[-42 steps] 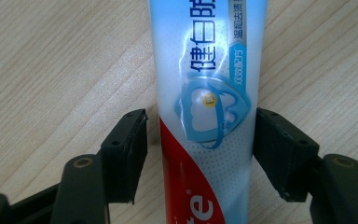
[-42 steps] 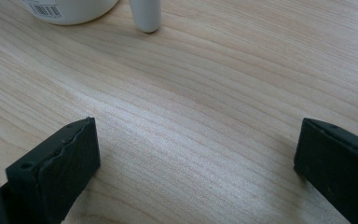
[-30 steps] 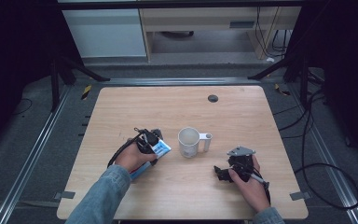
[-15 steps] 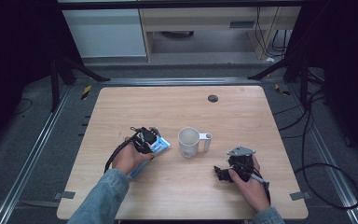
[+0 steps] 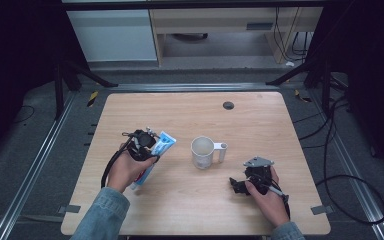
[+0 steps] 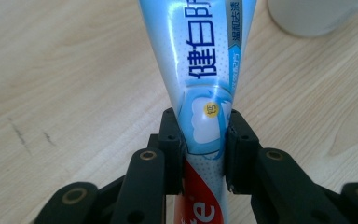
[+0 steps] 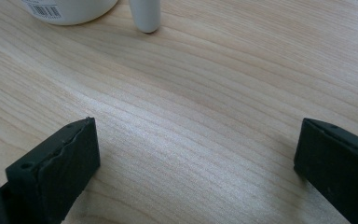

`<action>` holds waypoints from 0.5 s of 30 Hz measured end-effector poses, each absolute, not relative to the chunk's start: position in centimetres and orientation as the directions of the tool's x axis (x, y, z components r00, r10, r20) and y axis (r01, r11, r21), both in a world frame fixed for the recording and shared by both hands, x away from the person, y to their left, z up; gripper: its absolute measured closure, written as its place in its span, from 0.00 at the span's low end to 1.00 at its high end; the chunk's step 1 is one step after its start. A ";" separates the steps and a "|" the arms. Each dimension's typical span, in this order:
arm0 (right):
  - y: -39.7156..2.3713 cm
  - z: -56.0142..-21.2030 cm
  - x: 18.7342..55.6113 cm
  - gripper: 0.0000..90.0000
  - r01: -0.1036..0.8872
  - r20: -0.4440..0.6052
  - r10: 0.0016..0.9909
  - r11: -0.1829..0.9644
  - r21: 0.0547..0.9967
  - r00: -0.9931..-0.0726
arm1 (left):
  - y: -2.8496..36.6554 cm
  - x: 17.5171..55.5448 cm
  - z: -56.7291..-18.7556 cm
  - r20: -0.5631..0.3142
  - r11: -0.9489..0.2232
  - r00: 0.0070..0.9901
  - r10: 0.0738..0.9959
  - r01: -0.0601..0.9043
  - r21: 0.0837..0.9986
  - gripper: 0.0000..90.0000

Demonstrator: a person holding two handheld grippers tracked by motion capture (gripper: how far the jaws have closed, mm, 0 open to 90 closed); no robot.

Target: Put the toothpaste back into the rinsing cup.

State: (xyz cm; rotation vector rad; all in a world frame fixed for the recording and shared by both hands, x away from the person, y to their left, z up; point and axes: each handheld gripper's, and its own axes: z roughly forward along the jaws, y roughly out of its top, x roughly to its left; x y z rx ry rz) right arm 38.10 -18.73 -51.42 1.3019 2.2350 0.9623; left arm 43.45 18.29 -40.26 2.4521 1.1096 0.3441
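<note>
A blue, white and red toothpaste tube (image 5: 163,144) is clamped between the pads of my left gripper (image 5: 146,143), left of the table's middle, and hangs a little above the wood. In the left gripper view both jaws press the tube (image 6: 205,79) at its sides, so that gripper (image 6: 204,136) is shut on it. A white mug (image 5: 202,152) stands upright at the centre, handle to the right. My right gripper (image 5: 237,186) rests near the front right, jaws wide apart over bare wood (image 7: 198,154), with the mug's base (image 7: 65,9) and handle (image 7: 145,14) ahead.
The wooden table (image 5: 190,110) has a small black round cap (image 5: 228,105) near its far edge. Metal rails run along both sides on the floor. Cables lie on the floor at the right. A white cabinet stands beyond the table.
My left hand has risen with the toothpaste tube, whose blue end now stands off the table. The right hand and the mug have not moved.
</note>
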 end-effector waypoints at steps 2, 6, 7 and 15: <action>-18.8 -51.5 38.2 0.00 0.591 -0.010 0.864 0.353 0.725 -0.503 | 18.3 43.2 -39.7 0.054 -0.575 0.644 0.763 0.637 0.513 0.80; -18.6 -51.5 38.2 0.00 0.602 -0.003 0.874 0.338 0.723 -0.487 | 18.4 43.0 -38.8 0.060 -0.556 0.645 0.762 0.603 0.572 0.80; -18.6 -51.5 38.2 0.00 0.602 -0.004 0.874 0.338 0.724 -0.486 | 18.4 43.1 -38.7 0.063 -0.559 0.649 0.758 0.596 0.576 0.80; -18.6 -51.5 38.2 0.00 0.600 -0.006 0.872 0.341 0.724 -0.489 | 17.9 43.0 -38.4 0.058 -0.540 0.667 0.743 0.546 0.640 0.80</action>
